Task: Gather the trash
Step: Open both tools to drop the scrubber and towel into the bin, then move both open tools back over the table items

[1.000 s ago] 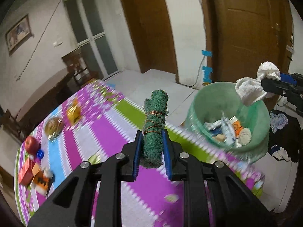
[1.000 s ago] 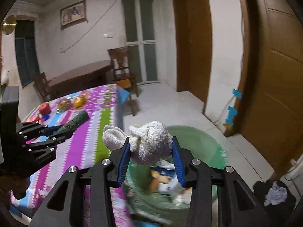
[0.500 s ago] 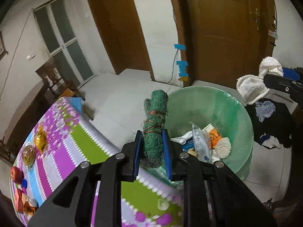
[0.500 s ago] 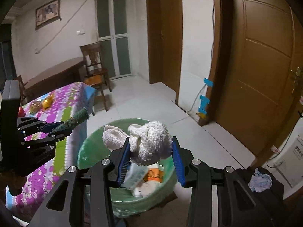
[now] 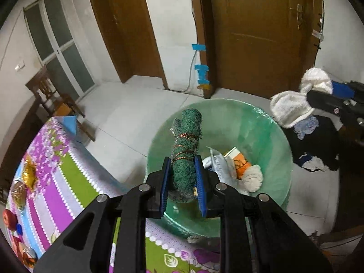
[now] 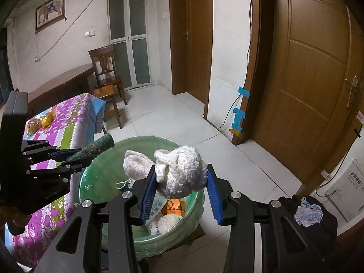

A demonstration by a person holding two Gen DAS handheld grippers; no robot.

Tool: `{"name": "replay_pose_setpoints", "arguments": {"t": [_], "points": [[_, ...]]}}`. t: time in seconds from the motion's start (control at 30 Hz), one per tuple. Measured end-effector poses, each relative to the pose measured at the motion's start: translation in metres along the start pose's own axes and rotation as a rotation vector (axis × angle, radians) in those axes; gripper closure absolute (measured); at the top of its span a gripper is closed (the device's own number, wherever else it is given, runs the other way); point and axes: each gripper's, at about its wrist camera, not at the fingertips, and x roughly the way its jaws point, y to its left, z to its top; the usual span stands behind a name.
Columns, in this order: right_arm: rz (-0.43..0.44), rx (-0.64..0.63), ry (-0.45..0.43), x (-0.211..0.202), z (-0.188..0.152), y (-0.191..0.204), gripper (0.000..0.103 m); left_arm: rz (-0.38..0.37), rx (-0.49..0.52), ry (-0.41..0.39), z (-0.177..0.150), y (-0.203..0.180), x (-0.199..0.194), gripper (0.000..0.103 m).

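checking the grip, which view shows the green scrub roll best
Left wrist view: the green scrub roll stands centred, clamped in the left claw, its wire wrapping visible. The right wrist view shows only its tip at the left edge, small and side-on.

Left gripper (image 5: 183, 182) body hides the green bin (image 5: 268, 127) near rim and part of the worktop (image 5: 56, 159). Right gripper (image 6: 179, 190) plus white towel (image 6: 182, 173) cover most bin contents. Packet labels too small to read. Worktop cut off at frame edge.
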Motion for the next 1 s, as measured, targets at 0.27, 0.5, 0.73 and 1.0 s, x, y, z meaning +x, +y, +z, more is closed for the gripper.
{"name": "replay_pose_setpoints", "arguments": {"t": [0.27, 0.5, 0.73, 1.0], "points": [[0.023, -0.028, 0.032, 0.026, 0.007, 0.017, 0.045, 0.015, -0.014, 0.001, 0.006, 0.009, 0.01, 0.036], [0.021, 0.011, 0.05, 0.035, 0.001, 0.009, 0.045, 0.043, -0.009, 0.011, -0.012, 0.016, 0.011, 0.036], [0.032, 0.031, 0.051, 0.037, -0.008, 0.011, 0.045, 0.081, -0.03, 0.017, -0.042, 0.028, 0.001, 0.032], [0.122, -0.068, -0.013, 0.024, -0.012, 0.071, 0.044, 0.136, -0.179, -0.004, -0.106, 0.089, -0.04, 0.024]]}}
